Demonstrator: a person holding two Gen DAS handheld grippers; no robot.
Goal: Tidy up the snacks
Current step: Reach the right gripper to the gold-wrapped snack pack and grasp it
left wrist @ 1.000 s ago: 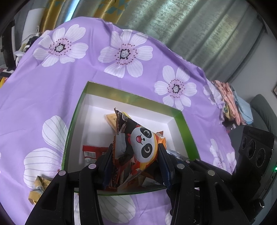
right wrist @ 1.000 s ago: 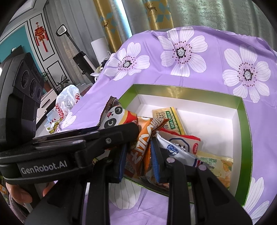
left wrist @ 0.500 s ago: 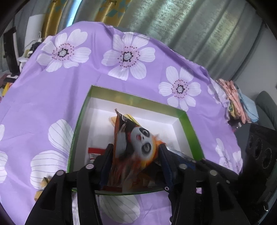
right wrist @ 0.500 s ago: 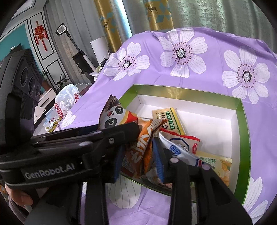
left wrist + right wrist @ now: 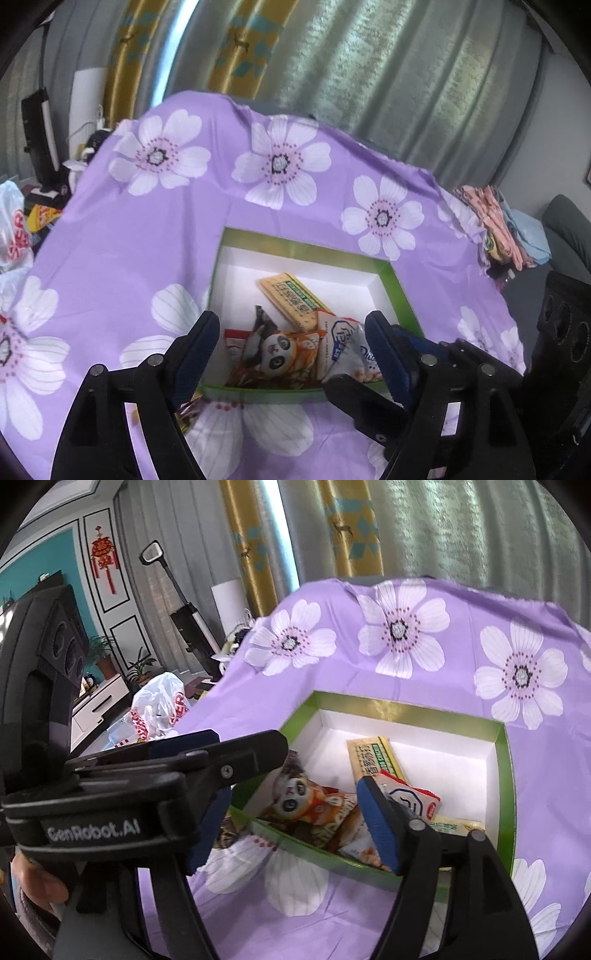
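Note:
A green-rimmed box [image 5: 400, 291] with a white inside sits on the purple flowered cloth. In it lie a panda packet [image 5: 280, 354], a beige cracker bar [image 5: 291, 295], a white-and-blue packet [image 5: 347, 343] and a red packet [image 5: 234, 334]. My left gripper [image 5: 291, 350] hangs above the box's near edge, jaws opening, with nothing pressed between the pads. My right gripper [image 5: 291, 823] does the same beside it, also opening. From there the panda packet [image 5: 295, 797] lies loose in the box [image 5: 504, 775], beside the cracker bar [image 5: 373, 760] and a red-and-white packet [image 5: 410, 797].
A small packet [image 5: 188, 410] lies on the cloth outside the box's near left corner. A white plastic bag [image 5: 159, 705] sits off the table's left side. Folded clothes [image 5: 495, 221] are at the far right. Curtains hang behind.
Both grippers have let go of the panda packet and the packets with it, which now lie in the box. Both have spread their jaws and drawn back and up.

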